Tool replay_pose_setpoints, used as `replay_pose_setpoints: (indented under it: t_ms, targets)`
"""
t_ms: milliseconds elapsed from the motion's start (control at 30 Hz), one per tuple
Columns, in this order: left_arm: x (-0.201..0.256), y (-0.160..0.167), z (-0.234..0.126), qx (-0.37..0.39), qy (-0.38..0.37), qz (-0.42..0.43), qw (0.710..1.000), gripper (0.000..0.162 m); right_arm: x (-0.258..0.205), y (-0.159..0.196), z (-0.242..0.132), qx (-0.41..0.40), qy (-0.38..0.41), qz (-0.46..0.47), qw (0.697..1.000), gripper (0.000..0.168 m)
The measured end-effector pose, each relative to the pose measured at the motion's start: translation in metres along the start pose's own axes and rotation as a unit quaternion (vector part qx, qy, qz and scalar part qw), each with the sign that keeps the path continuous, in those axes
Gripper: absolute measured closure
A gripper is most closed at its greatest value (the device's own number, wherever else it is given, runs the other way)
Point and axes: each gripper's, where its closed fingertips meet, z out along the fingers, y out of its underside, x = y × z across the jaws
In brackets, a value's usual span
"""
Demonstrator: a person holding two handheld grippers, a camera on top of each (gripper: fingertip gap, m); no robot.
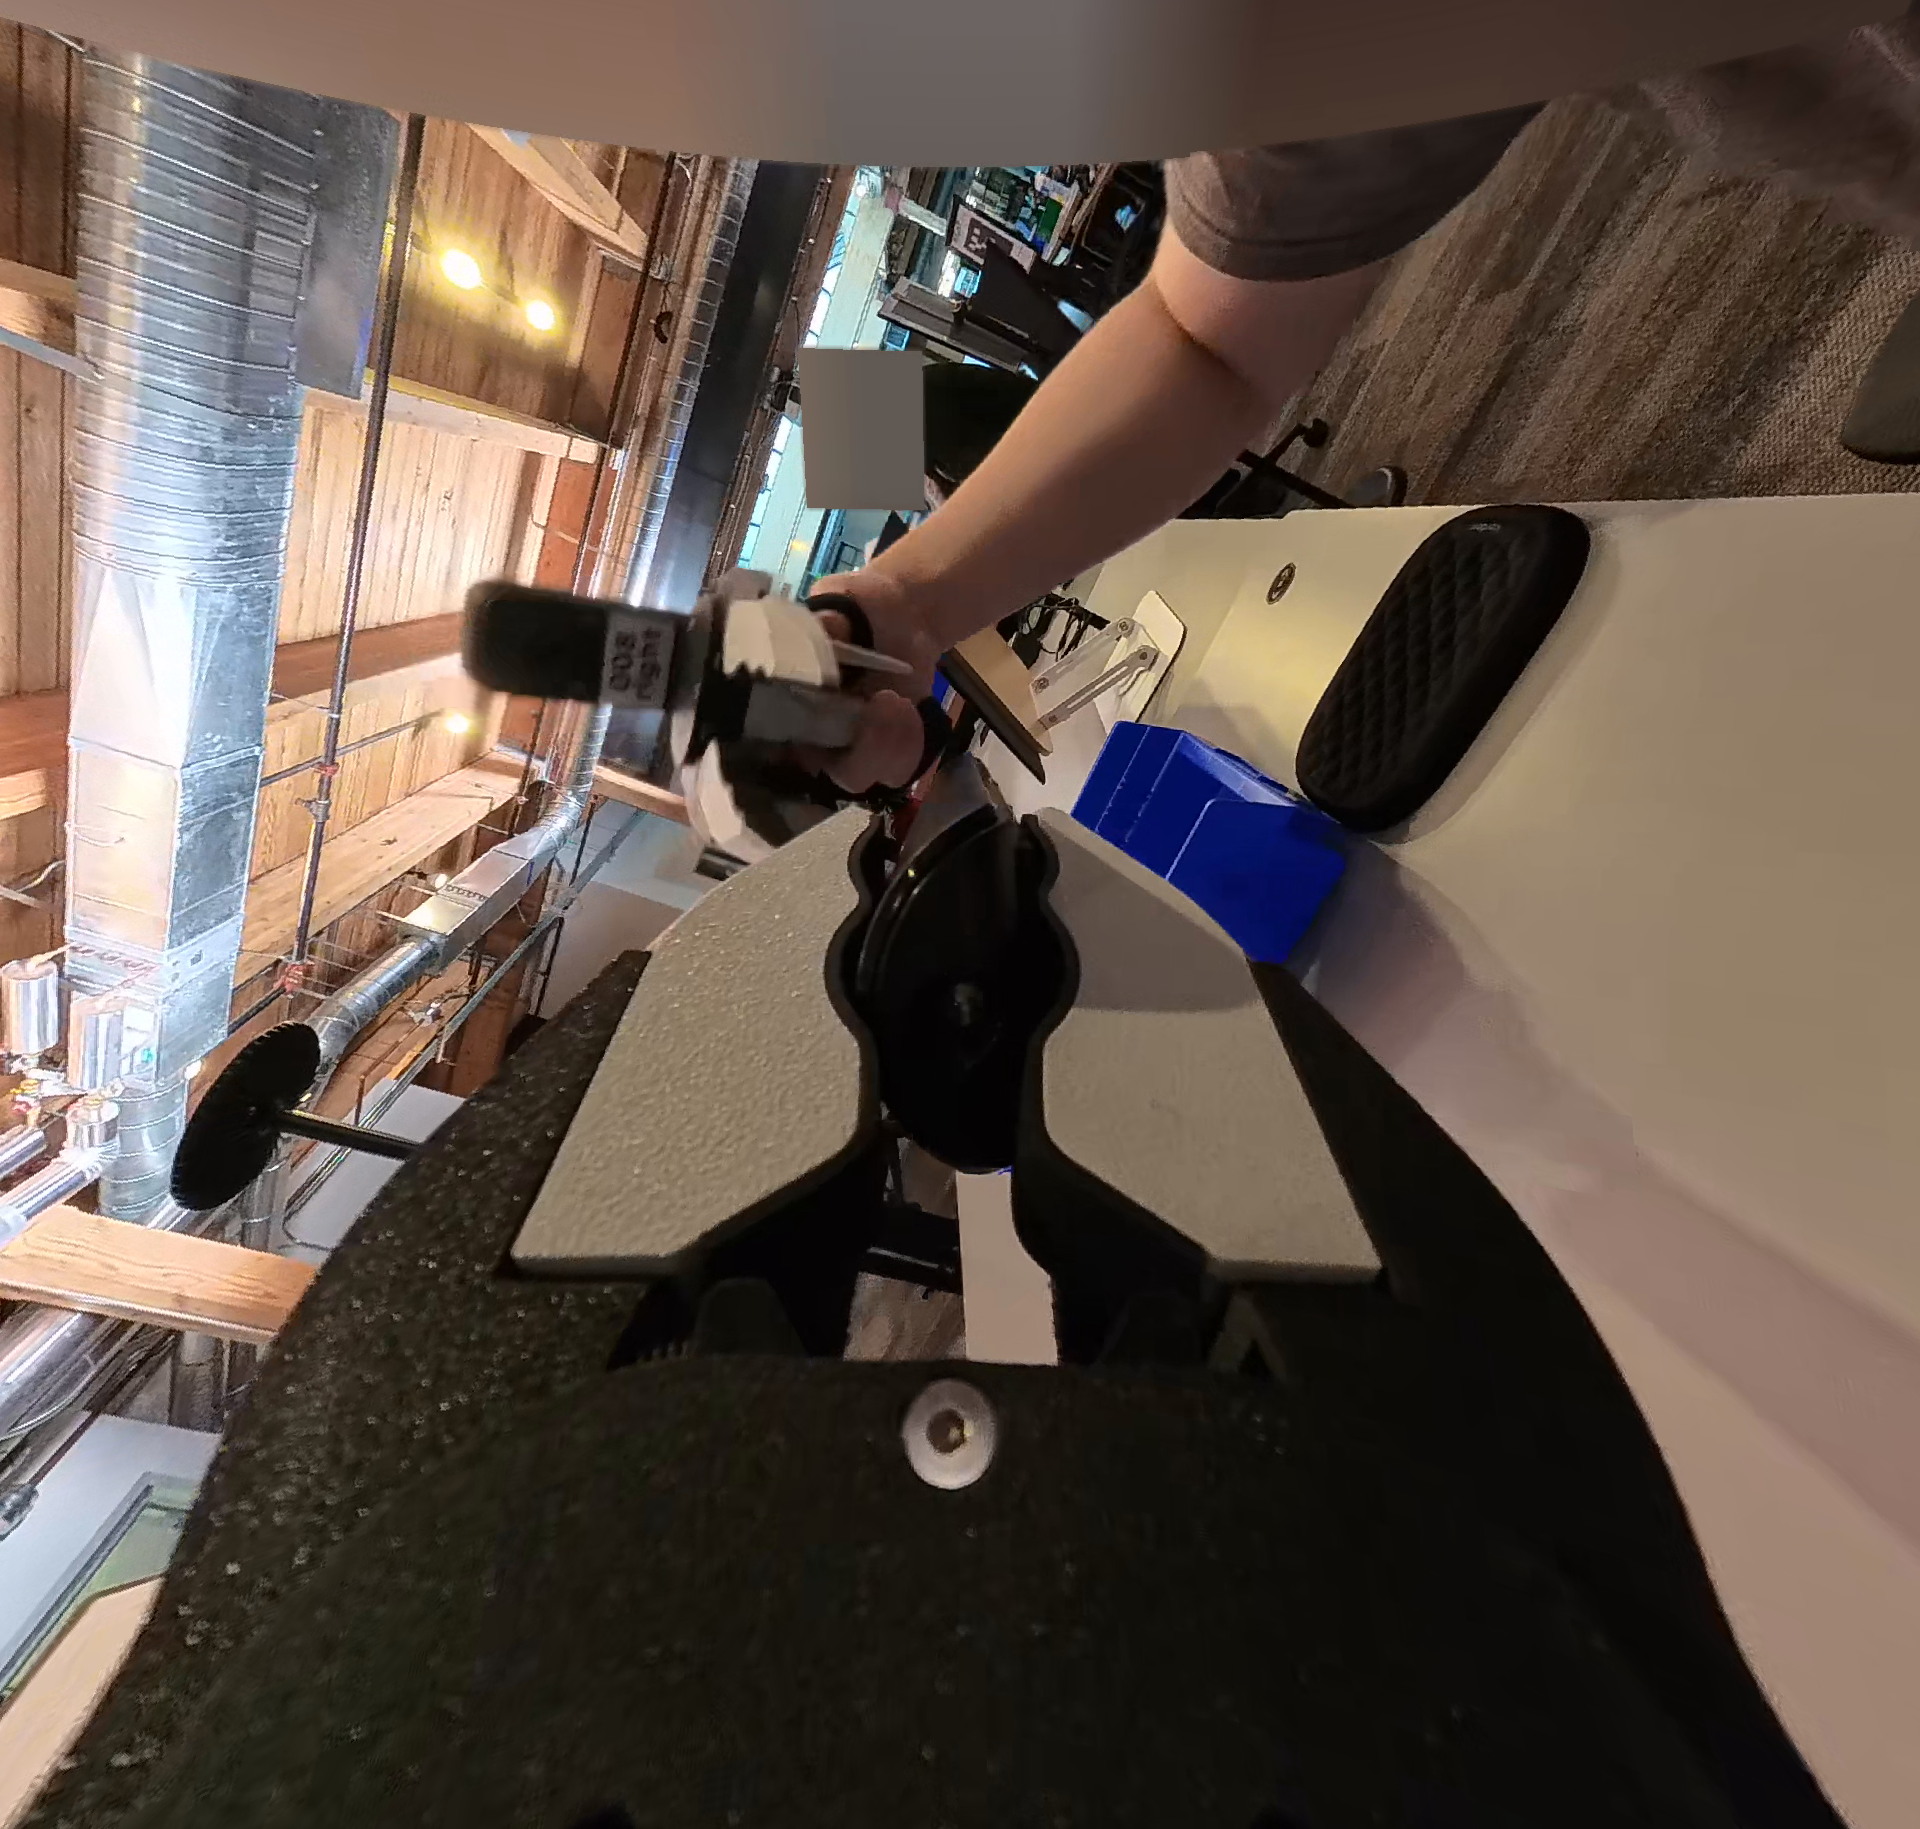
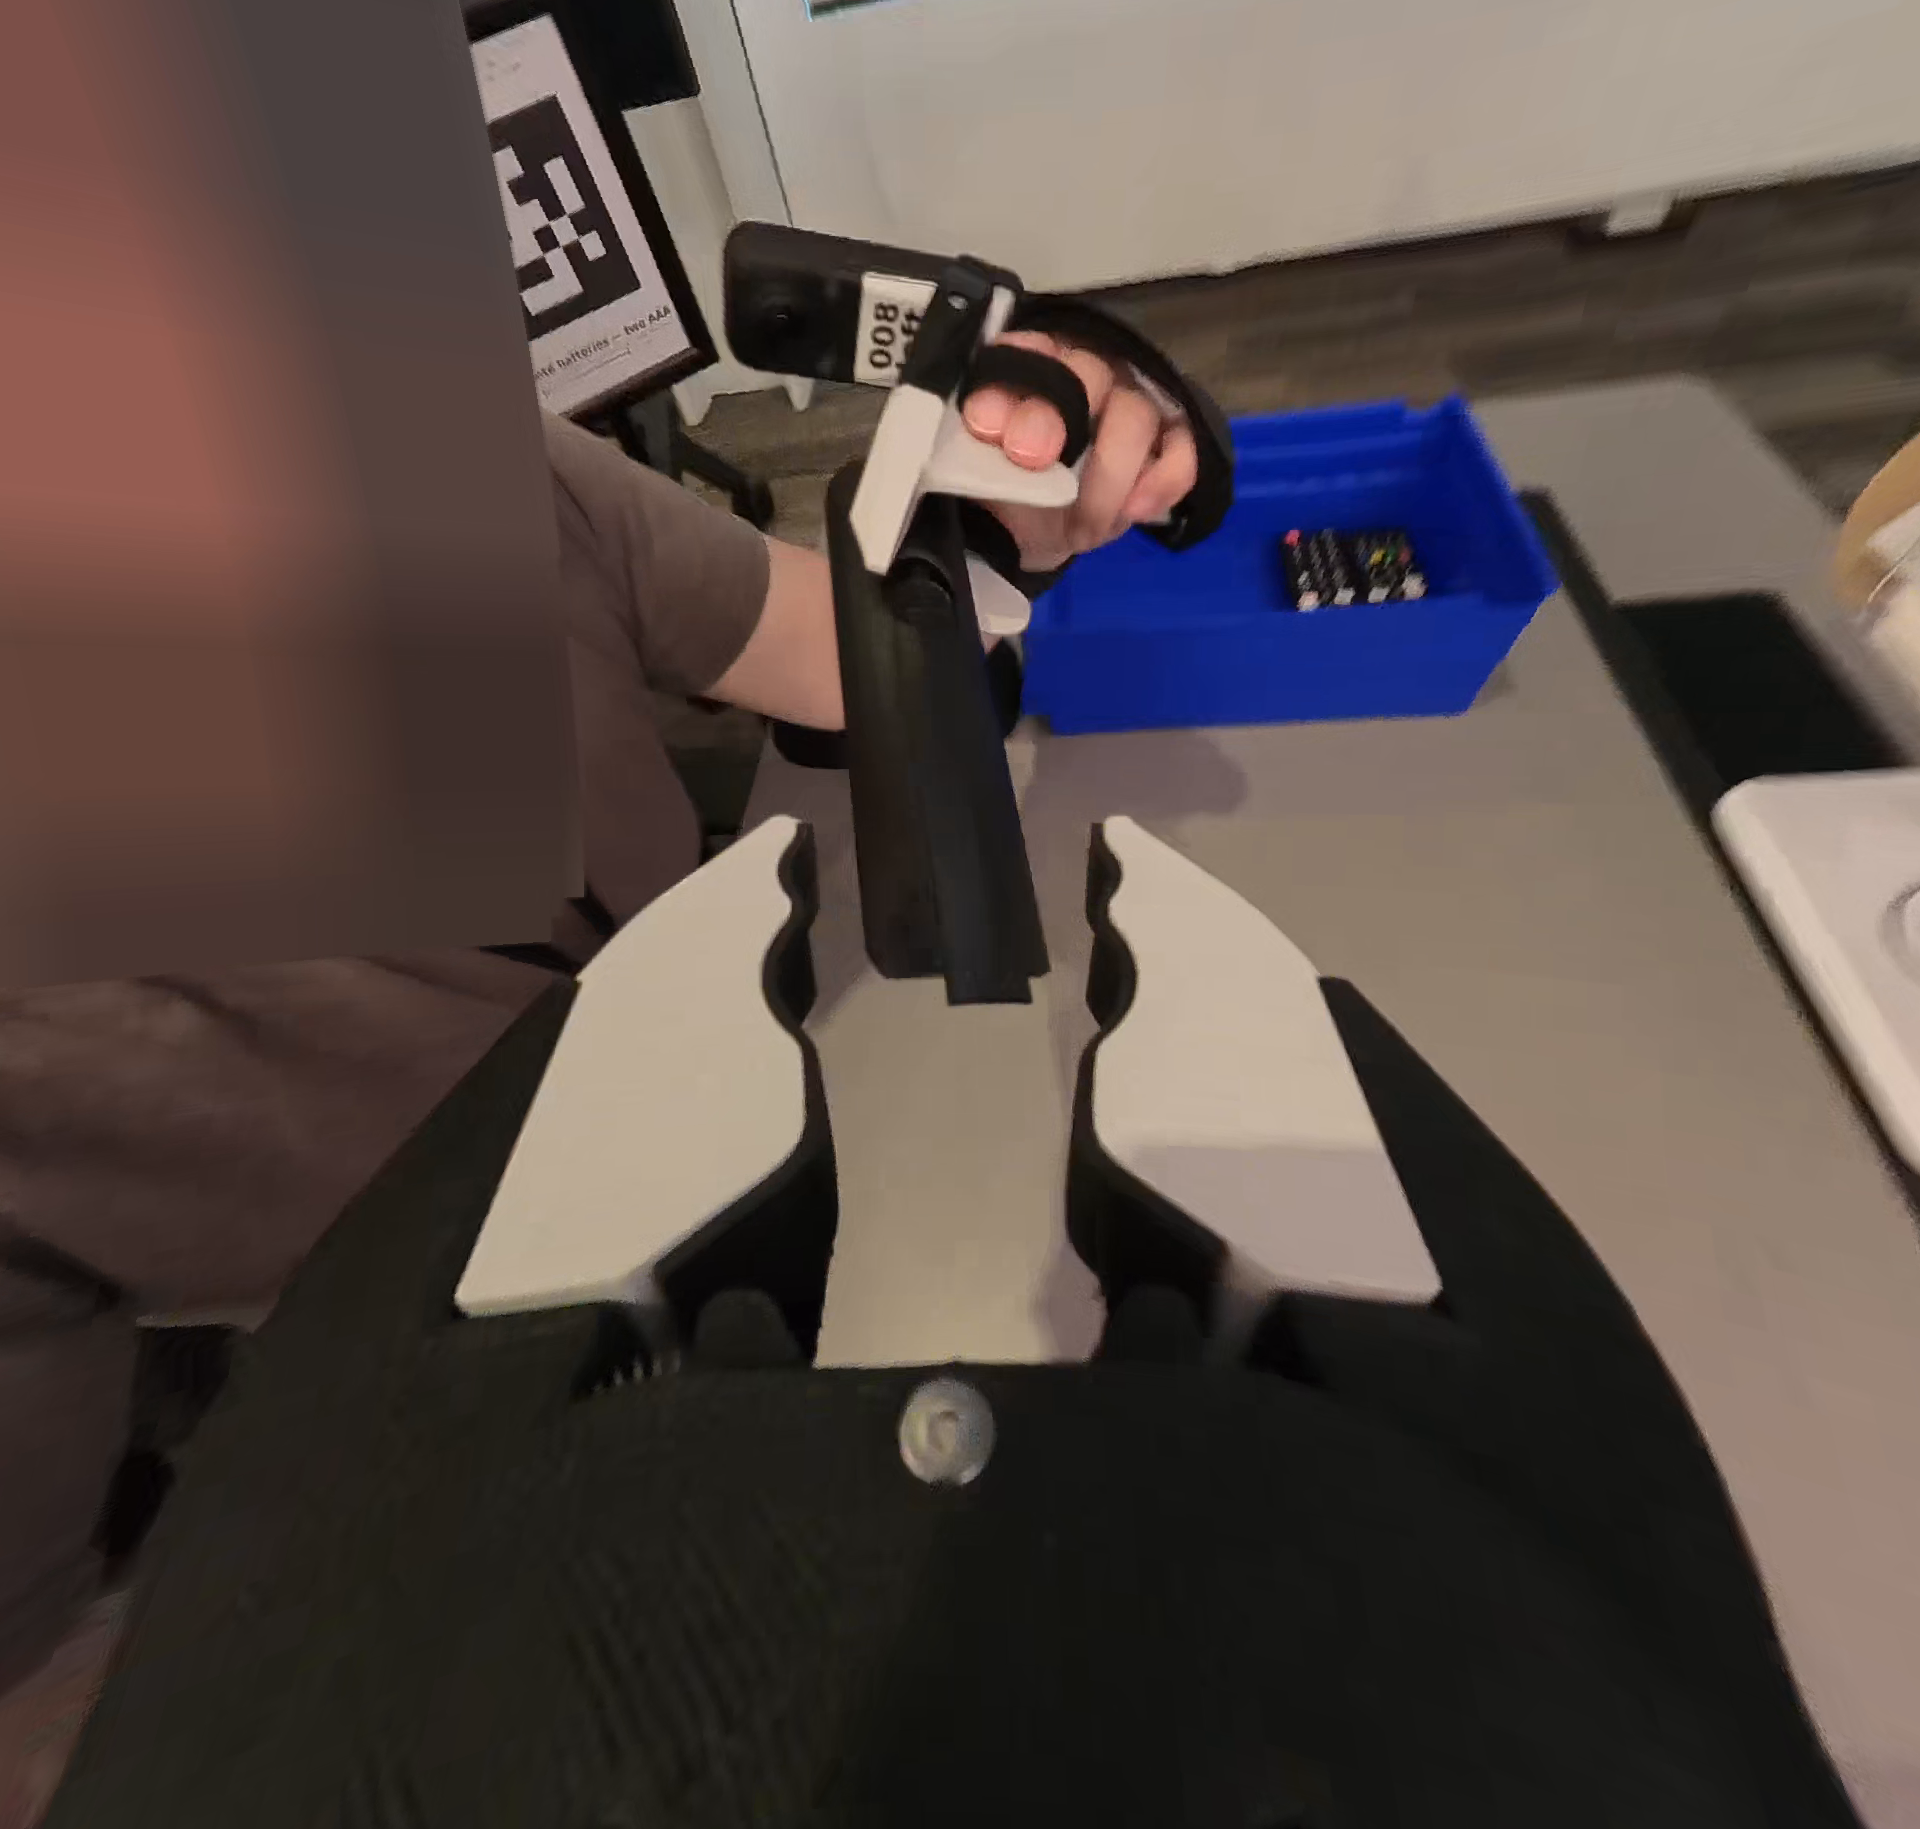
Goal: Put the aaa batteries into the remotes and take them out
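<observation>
The left gripper [image 1: 951,958] had its jaws closed partway on a round black object [image 1: 951,1010], whose kind could not be told. In the right wrist view this gripper [image 2: 961,979] was held up edge-on above the bench [image 2: 1403,906], gripped by a hand [image 2: 1081,460], and bore a white label with writing near its camera.

The right gripper [image 2: 948,932] had its jaws wide apart and empty, with the left gripper's tip just beyond them at 12 o'clock.

At 2 o'clock in the right wrist view a blue bin [image 2: 1278,636] stood on the bench, holding a dark remote [image 2: 1351,566] with coloured buttons. At 10 o'clock stood a framed sign [image 2: 566,210] with a black-and-white marker and printed text. No batteries could be made out.
</observation>
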Motion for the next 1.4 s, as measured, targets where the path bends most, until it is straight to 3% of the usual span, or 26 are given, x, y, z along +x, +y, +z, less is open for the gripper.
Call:
replay_pose_setpoints:
  t_ms: [67, 200, 367, 467, 700, 867, 967, 1400]
  targets:
    - [-0.001, -0.001, 0.0, 0.0, -0.002, 0.0, 1.0, 0.138, -0.007, 0.002, -0.003, 0.015, 0.056, -0.099, 0.993, 0.112]
    - [-0.003, 0.0, 0.0, 0.007, -0.006, -0.015, 1.0, 0.138, -0.016, 0.007, 0.014, -0.001, 0.158, -0.282, 0.946, 0.112]
    - [-0.006, 0.004, 0.0, 0.006, -0.015, -0.029, 0.999, 0.138, -0.007, 0.021, 0.037, -0.046, 0.206, -0.345, 0.914, 0.109]
    - [-0.007, 0.004, 0.0, 0.007, -0.017, -0.032, 0.999, 0.138, -0.005, 0.024, 0.044, -0.053, 0.208, -0.349, 0.912, 0.111]
    - [-0.005, -0.002, 0.0, 0.019, -0.008, -0.038, 0.999, 0.138, -0.003, 0.024, 0.051, -0.05, 0.211, -0.367, 0.905, 0.14]
    - [-0.006, -0.005, 0.001, 0.029, -0.013, -0.039, 0.999, 0.138, 0.003, 0.025, 0.055, -0.051, 0.23, -0.37, 0.899, 0.131]
    - [-0.006, -0.005, 0.001, 0.033, -0.009, -0.05, 0.998, 0.138, 0.005, 0.028, 0.056, -0.058, 0.243, -0.385, 0.889, 0.141]
    - [-0.02, 0.015, -0.005, 0.038, -0.036, -0.177, 0.983, 0.135, 0.018, 0.038, 0.044, -0.09, 0.29, -0.344, 0.889, 0.143]
